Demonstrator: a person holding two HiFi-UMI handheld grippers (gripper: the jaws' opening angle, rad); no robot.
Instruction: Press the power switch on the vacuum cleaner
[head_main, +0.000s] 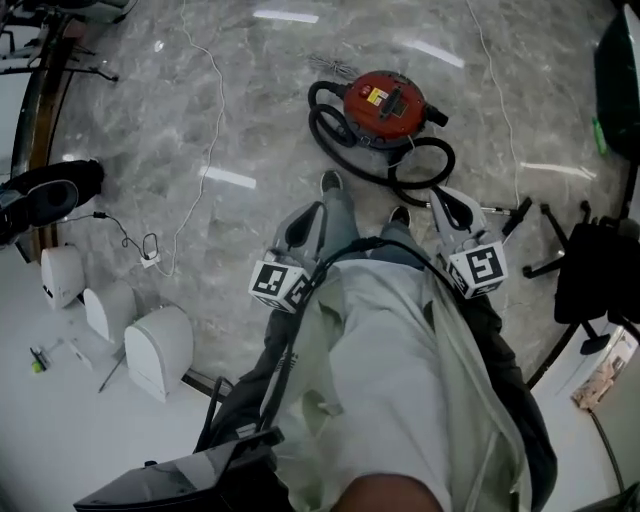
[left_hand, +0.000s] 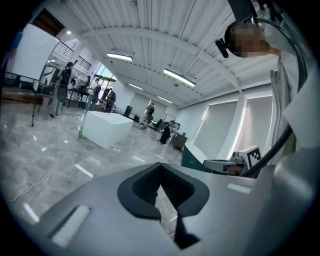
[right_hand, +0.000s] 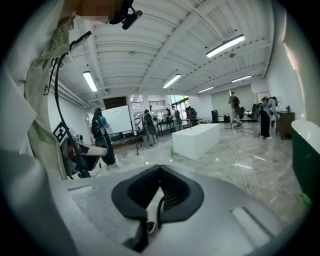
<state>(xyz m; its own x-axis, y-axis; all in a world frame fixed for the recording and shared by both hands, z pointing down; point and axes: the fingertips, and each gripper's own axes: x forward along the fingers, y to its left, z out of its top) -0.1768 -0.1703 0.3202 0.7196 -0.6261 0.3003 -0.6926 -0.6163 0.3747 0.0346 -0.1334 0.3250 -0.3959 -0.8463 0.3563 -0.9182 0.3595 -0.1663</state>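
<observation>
Hanging low by the hip, at 7 o'clock of the vacuum (head_main: 385, 105): left gripper (head_main: 303, 222), jaws pressed together on nothing, aimed out across the floor (head_main: 230, 120). Probably just carried while standing.

Straight ahead at 12 o'clock, just beyond the shoes (head_main: 331, 182): the red vacuum, upright, well apart from both tools, hose (head_main: 425, 170) looped at its 5 o'clock. Switch not clear enough to pick out on its top.

At 4 o'clock of the vacuum: right gripper (head_main: 452, 205), likewise closed and empty. Closed tips likely suited to a poke; a reach down not yet made.
</observation>
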